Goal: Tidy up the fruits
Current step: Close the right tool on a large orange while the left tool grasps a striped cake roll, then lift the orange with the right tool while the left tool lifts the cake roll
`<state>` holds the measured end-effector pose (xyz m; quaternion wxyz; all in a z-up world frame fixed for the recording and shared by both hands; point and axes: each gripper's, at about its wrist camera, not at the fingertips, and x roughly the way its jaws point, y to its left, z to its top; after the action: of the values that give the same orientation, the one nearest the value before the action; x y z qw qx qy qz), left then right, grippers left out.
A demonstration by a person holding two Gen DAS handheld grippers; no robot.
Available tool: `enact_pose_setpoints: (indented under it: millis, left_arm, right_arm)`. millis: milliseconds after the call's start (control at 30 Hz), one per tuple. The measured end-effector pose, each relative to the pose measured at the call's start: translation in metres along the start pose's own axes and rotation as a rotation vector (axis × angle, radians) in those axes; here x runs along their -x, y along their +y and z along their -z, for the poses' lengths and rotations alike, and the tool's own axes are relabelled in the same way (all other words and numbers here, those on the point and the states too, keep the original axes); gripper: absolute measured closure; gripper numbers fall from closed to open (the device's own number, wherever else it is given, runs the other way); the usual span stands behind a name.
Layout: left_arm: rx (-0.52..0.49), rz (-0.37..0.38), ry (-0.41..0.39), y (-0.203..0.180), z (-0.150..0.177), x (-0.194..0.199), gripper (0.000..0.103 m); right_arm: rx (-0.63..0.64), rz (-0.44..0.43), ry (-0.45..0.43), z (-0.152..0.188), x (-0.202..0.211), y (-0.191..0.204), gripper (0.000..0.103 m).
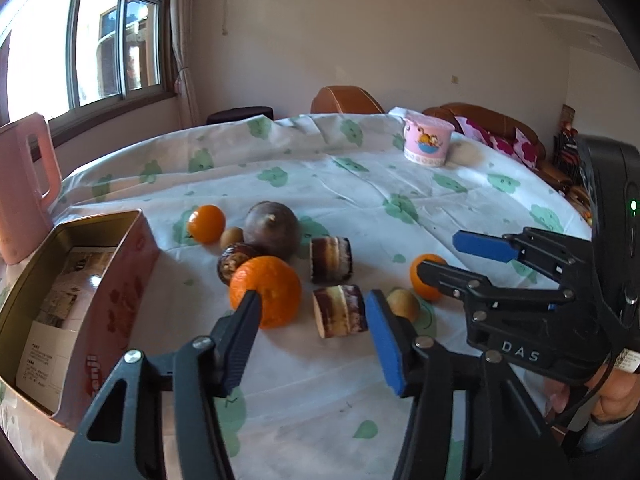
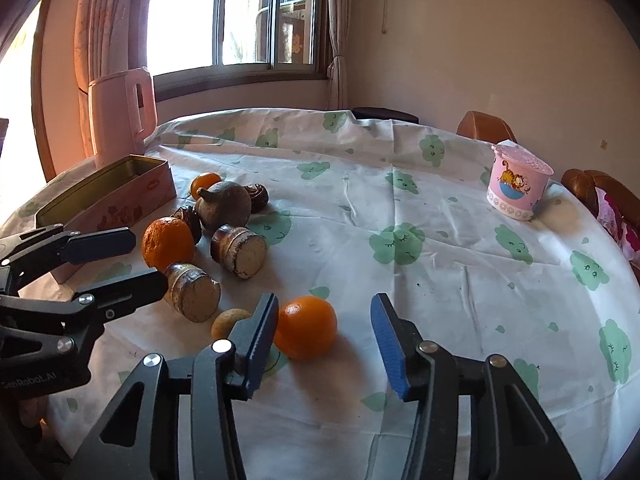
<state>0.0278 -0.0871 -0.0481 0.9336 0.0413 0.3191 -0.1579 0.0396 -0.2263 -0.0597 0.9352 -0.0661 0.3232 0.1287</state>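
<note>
Fruits lie on the table. A large orange (image 1: 266, 292) (image 2: 168, 243) sits by my open left gripper (image 1: 312, 340), just past its left finger. A small orange (image 2: 306, 333) (image 1: 426, 276) lies inside my open right gripper (image 2: 324, 340), close to its left finger. A small tan fruit (image 2: 230, 322) (image 1: 404, 303) is beside it. Further back are a small orange (image 1: 206, 223), a dark purple fruit (image 1: 271, 230) (image 2: 224, 204) and two brown striped cylinders (image 1: 331, 259) (image 1: 340, 315). A pink tin box (image 1: 72, 304) (image 2: 108, 196) stands open at the left.
A pink cup with a cartoon print (image 1: 428, 140) (image 2: 518, 184) stands at the far right of the table. A pink jug (image 1: 24, 184) (image 2: 120, 116) stands behind the tin box. The tablecloth (image 2: 400, 200) is white with green prints. Chairs (image 1: 344, 100) ring the table's far side.
</note>
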Motion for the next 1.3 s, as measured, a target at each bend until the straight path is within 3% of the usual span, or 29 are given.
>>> enact_pose_setpoints:
  millis: [333, 467, 667, 700, 1300]
  left_arm:
    - [-0.041, 0.045, 0.089, -0.013, -0.002, -0.019, 0.053]
    - [-0.026, 0.063, 0.111, -0.012, -0.003, -0.026, 0.059]
    - [0.017, 0.093, 0.154, -0.006, -0.005, -0.037, 0.063]
    - [0.026, 0.1, 0.156, -0.005, -0.006, -0.038, 0.068]
    - [0.059, 0.101, 0.046, 0.003, -0.006, -0.02, 0.069]
  right_arm:
    - [0.005, -0.051, 0.061, -0.001, -0.009, 0.002, 0.053]
    - [-0.013, -0.102, 0.065, -0.001, -0.01, -0.001, 0.063]
    - [0.003, -0.134, 0.106, -0.002, -0.018, 0.002, 0.067]
    - [-0.003, -0.141, 0.108, -0.002, -0.018, 0.001, 0.068]
    - [0.013, -0.096, -0.047, 0.0, 0.006, 0.003, 0.069]
